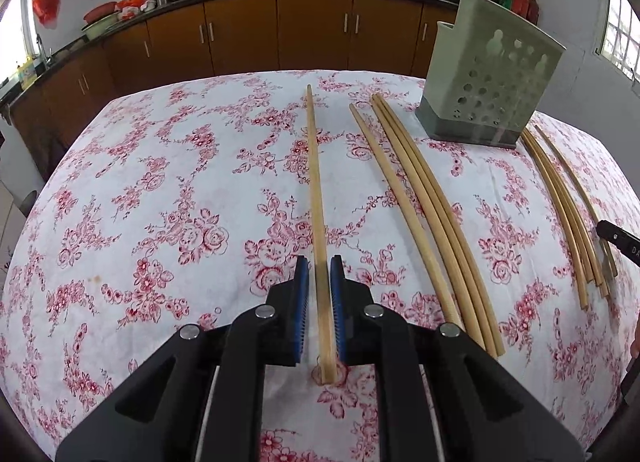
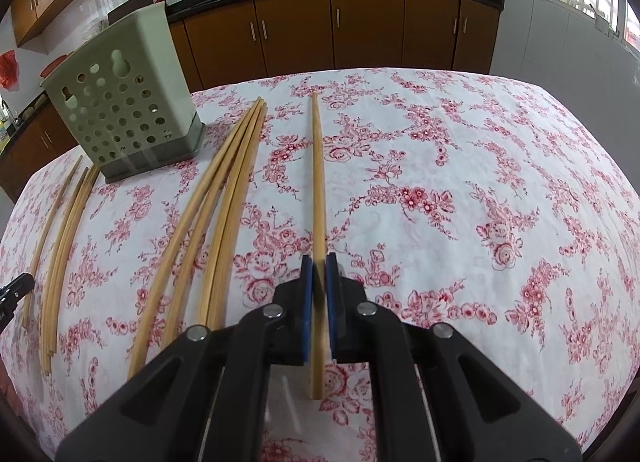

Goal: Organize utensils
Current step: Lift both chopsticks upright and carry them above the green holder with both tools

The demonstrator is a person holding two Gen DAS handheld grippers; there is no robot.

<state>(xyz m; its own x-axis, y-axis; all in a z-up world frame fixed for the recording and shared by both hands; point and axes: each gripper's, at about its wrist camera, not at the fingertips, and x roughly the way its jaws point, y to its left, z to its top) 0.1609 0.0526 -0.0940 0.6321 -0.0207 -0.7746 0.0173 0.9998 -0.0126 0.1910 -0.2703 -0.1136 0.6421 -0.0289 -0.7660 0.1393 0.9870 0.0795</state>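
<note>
Gripping one chopstick (image 1: 316, 182), the left tool (image 1: 319, 266) works beside the "DA"-marked right tool (image 2: 319, 262), clenched on another chopstick (image 2: 318, 182).

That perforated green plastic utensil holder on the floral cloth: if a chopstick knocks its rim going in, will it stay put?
Probably not firmly. The perforated green plastic utensil holder looks thin-walled, full of holes and seemingly empty, so likely light. It stands tall on a narrower grey base, so a knock near the rim may tip it. On the floral tablecloth it may slide somewhat.
</note>
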